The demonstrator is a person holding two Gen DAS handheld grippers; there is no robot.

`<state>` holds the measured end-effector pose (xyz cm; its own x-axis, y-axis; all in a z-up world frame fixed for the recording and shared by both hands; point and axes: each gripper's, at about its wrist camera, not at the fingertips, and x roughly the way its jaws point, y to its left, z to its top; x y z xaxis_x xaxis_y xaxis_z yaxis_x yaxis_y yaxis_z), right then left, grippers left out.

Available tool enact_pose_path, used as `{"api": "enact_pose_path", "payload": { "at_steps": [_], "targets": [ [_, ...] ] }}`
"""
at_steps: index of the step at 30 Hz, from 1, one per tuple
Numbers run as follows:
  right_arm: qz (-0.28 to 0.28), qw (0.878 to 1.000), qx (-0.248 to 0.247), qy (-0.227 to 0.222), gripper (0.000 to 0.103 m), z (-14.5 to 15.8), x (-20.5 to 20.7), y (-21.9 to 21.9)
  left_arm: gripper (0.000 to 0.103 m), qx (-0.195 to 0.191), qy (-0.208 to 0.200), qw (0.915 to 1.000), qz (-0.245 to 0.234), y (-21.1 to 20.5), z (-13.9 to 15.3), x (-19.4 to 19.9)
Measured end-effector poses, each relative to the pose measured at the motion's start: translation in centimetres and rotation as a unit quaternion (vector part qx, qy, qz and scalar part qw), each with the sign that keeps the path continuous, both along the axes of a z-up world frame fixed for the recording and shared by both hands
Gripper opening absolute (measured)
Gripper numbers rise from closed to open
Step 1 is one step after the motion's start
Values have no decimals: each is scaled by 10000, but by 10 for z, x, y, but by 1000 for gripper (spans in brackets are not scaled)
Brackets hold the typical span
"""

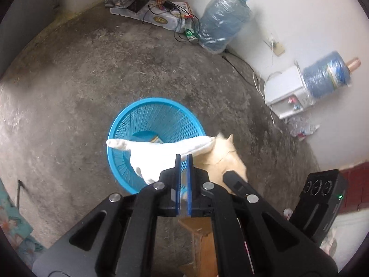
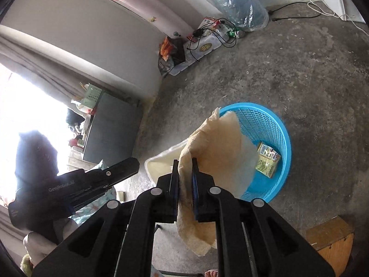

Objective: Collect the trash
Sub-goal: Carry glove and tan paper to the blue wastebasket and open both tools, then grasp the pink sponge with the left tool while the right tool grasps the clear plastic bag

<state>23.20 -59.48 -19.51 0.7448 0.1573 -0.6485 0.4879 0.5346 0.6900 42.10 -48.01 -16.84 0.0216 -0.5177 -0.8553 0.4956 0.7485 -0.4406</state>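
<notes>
The left wrist view is taken from above the concrete floor [image 1: 80, 92], looking forward and down along the left gripper [image 1: 183, 155], with the blue basket [image 1: 120, 124] seen close below and the white wall beyond. The right wrist view is likewise angled down along the right gripper [image 2: 185, 160], with the basket [image 2: 284, 138] to its right. The basket, the floor, the wrapped water jug [image 1: 224, 23] and the far clutter are shared by both views.
</notes>
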Motion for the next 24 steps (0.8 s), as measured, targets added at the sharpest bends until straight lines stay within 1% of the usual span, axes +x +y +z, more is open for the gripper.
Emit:
{"api": "enact_pose_path", "payload": {
  "at_steps": [1,2,3,4,7,9,11,13,15,17,19,20,21,22,23,24],
  "targets": [
    [-35,9999,21,95,12,-5,4,-4,15,-22,38,10000,83,-2,-4,3],
    [-69,9998,40,180,18,-12,8,-8,31,48,28,9998,215,-2,-5,4],
    [-122,9995,48,274,22,-16,11,-11,35,62,-11,9994,346,-1,-4,5],
    [-180,9993,29,338,25,-20,12,-13,35,-8,-21,9992,396,1,-2,5],
    [-288,9987,-80,419,41,-22,12,-15,35,-49,-94,9996,269,4,11,4],
    [-288,9989,-184,333,44,-22,10,-15,35,-126,-238,9994,229,10,28,1],
    [-311,9984,-322,354,47,-20,8,-15,35,-241,-350,9989,207,20,48,0],
    [-339,9984,-333,297,47,-15,2,-15,35,-382,-510,9978,184,33,76,-4],
    [-376,9985,-372,170,47,-3,-7,-14,35,-529,-618,9966,105,51,106,-12],
    [-345,9983,-465,-8,47,13,-16,-11,36,-702,-778,9945,32,79,141,-25],
    [-250,9975,-627,-207,47,35,-28,-1,39,-850,-945,9919,-52,114,175,-41],
    [-158,9967,-720,-334,47,48,-34,7,42,-901,-1051,9903,-65,133,191,-50],
    [-62,9958,-806,-434,47,61,-39,15,45,-954,-1178,9884,-52,159,208,-61],
    [51,9944,-912,-530,48,75,-44,25,46,-991,-1287,9867,7,183,222,-71],
    [184,9925,-1025,-648,52,88,-49,35,49,-1050,-1387,9847,69,209,236,-81],
    [354,9898,-1136,-785,54,102,-54,47,54,-1102,-1495,9825,136,237,248,-93]
  ]
}}
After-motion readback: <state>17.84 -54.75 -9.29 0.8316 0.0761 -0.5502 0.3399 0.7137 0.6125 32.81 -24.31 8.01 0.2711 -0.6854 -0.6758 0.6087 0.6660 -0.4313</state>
